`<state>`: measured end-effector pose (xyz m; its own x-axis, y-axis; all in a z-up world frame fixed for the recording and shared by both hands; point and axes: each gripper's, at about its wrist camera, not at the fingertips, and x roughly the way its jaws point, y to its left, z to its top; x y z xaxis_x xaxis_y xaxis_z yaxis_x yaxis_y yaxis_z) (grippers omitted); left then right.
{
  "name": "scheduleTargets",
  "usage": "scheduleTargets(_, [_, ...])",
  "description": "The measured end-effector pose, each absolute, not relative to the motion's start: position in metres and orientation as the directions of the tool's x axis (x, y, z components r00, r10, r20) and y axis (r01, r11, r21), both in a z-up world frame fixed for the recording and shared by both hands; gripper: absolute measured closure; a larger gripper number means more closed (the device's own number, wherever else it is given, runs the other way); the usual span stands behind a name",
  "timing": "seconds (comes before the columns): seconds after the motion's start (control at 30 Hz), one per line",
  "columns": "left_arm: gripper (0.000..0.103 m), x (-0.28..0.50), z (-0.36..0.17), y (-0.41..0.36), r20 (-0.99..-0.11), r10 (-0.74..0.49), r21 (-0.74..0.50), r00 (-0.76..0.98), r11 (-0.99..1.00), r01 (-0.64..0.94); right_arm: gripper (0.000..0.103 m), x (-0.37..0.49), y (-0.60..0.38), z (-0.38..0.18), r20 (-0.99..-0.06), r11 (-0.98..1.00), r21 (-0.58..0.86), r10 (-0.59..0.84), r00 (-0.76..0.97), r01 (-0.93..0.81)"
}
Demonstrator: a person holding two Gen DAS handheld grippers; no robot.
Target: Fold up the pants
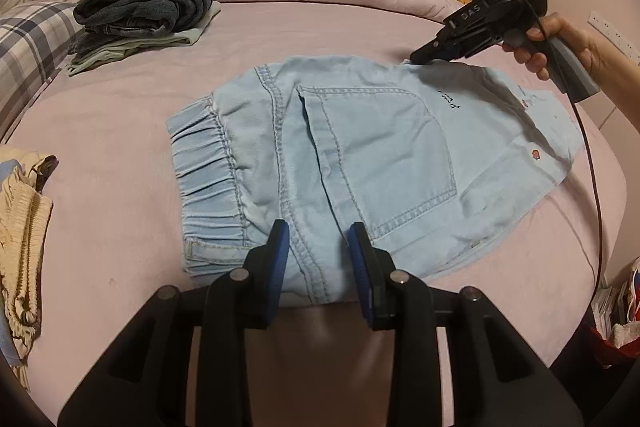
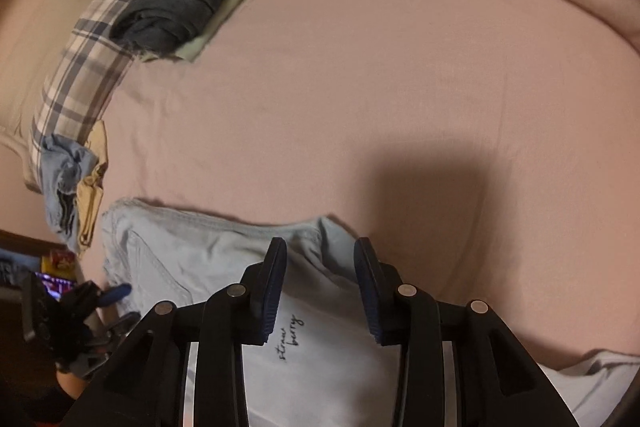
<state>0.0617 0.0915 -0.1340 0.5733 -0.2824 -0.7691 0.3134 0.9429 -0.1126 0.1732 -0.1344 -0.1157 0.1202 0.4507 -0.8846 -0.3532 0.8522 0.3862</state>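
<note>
Left wrist view shows light blue pants (image 1: pixel 340 163) lying folded flat on a pink bed sheet (image 1: pixel 120 227), elastic waistband to the left. The left gripper (image 1: pixel 319 247) sits over the near edge of the pants with its blue-padded fingers spread apart, nothing between them. The right gripper (image 1: pixel 418 58), held in a hand (image 1: pixel 560 47), touches the far edge; its own camera shows its fingers parted too. A dark folded clothes stack (image 1: pixel 144 11) rests well behind.
</note>
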Motion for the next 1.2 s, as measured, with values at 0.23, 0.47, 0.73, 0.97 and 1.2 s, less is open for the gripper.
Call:
scheduleTargets(0.23, [0.071, 0.064, -0.134, 0.093, -0.772, -0.289, -0.116, 0.565, 0.94, 0.322, 0.097, 0.182, -0.117, -0.115, -0.896, 0.846, 0.326, 0.418, 0.148, -0.422])
scheduleTargets(0.47, [0.071, 0.062, -0.133, 0.09, -0.776, -0.278, -0.098, 0.566, 0.94, 0.327, 0.099, 0.192, -0.103, -0.119, -0.91, 0.882, 0.193, 0.324, 0.257, -0.429])
scheduleTargets(0.73, [0.071, 0.059, -0.133, 0.087, -0.774, -0.258, -0.076, 0.578, 0.945, 0.319, 0.098, 0.12, -0.117, -0.072, -0.808, 0.865, 0.215, 0.419, 0.414, -0.454])
scheduleTargets(0.97, [0.071, 0.056, -0.133, 0.079, -0.786, -0.195, -0.017, 0.586, 0.956, 0.294, 0.098, 0.04, -0.085, -0.098, -0.817, 0.825, 0.12, 0.398, 0.417, -0.553])
scheduleTargets(1.2, [0.071, 0.052, -0.133, 0.07, -0.794, -0.133, 0.057, 0.593, 0.955, 0.29, 0.099, -0.001, -0.061, -0.123, -0.833, 0.821, 0.011, 0.323, 0.449, -0.571])
